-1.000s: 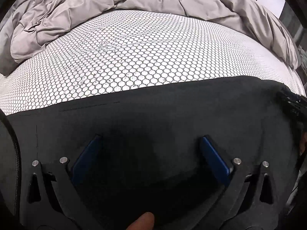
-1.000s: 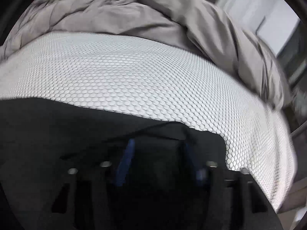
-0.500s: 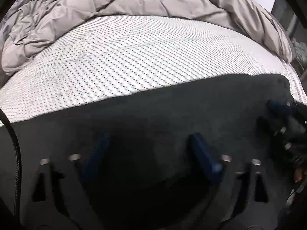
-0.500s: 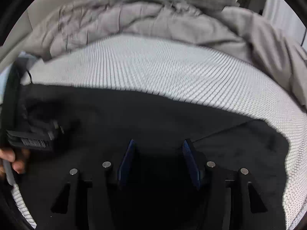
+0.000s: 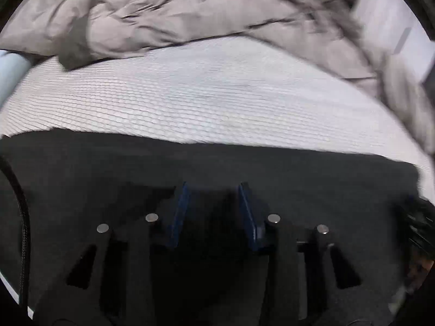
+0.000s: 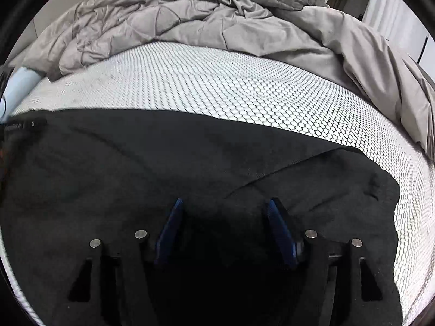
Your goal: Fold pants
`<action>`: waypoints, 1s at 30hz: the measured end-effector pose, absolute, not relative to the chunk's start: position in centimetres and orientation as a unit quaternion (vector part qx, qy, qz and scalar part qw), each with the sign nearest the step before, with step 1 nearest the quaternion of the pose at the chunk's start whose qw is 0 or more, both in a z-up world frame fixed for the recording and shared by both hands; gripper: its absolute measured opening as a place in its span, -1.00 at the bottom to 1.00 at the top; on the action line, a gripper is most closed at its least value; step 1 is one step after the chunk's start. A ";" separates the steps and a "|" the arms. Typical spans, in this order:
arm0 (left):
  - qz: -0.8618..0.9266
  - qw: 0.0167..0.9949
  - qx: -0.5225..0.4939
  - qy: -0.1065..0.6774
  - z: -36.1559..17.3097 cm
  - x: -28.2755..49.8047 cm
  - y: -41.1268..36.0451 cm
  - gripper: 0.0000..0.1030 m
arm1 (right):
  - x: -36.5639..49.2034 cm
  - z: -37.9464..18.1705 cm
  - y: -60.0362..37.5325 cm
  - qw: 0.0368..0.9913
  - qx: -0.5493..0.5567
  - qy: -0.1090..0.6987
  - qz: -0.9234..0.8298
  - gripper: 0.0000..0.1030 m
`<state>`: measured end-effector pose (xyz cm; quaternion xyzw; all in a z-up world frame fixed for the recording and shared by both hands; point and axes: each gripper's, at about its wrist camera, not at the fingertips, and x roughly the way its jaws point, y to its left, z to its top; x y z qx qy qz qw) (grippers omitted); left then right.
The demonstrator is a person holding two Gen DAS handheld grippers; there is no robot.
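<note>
Pants [image 6: 190,163], black and matte, lie flat on the honeycomb-print sheet [image 6: 244,87], one seam slanting across the cloth. My left claw [image 5: 213,190] is closing over them, pads apart, nothing pinched that I can see. My right claw [image 6: 224,203] is opening above the same fabric. Beyond the pants a rumpled grey duvet [image 6: 190,19] is heaped.

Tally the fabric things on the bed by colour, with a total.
Black: 1, the pants
Grey: 1, the crumpled duvet
White with a honeycomb print: 1, the sheet
Total: 3
</note>
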<state>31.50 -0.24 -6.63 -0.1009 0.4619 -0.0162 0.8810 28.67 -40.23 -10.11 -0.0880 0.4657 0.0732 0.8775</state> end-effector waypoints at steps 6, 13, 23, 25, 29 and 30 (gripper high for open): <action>-0.126 0.873 -0.003 0.472 -7.7 26.3 -10.1 -0.31 | 25.7 -8.3 -35.5 0.877 -0.080 0.444 0.166 0.29; -0.066 0.879 -0.007 0.472 -8.4 23.5 -7.1 -0.30 | 24.7 -11.3 -32.9 0.848 -0.154 0.475 0.177 0.31; -0.004 0.890 -0.022 0.456 -6.7 17.5 -2.6 -0.14 | 23.9 -9.5 -41.4 0.871 -0.113 0.477 0.042 0.46; -0.065 0.894 -0.026 0.442 -5.7 17.0 -5.4 -0.04 | 23.2 -8.3 -39.7 0.880 -0.104 0.458 0.075 0.46; -0.185 0.880 0.010 0.437 -6.1 16.9 -11.4 0.38 | 22.2 -8.4 -34.0 0.859 -0.096 0.459 0.207 0.47; -0.183 0.875 0.027 0.447 -6.7 16.8 -11.9 0.37 | 22.0 -9.2 -32.7 0.845 -0.103 0.471 0.230 0.47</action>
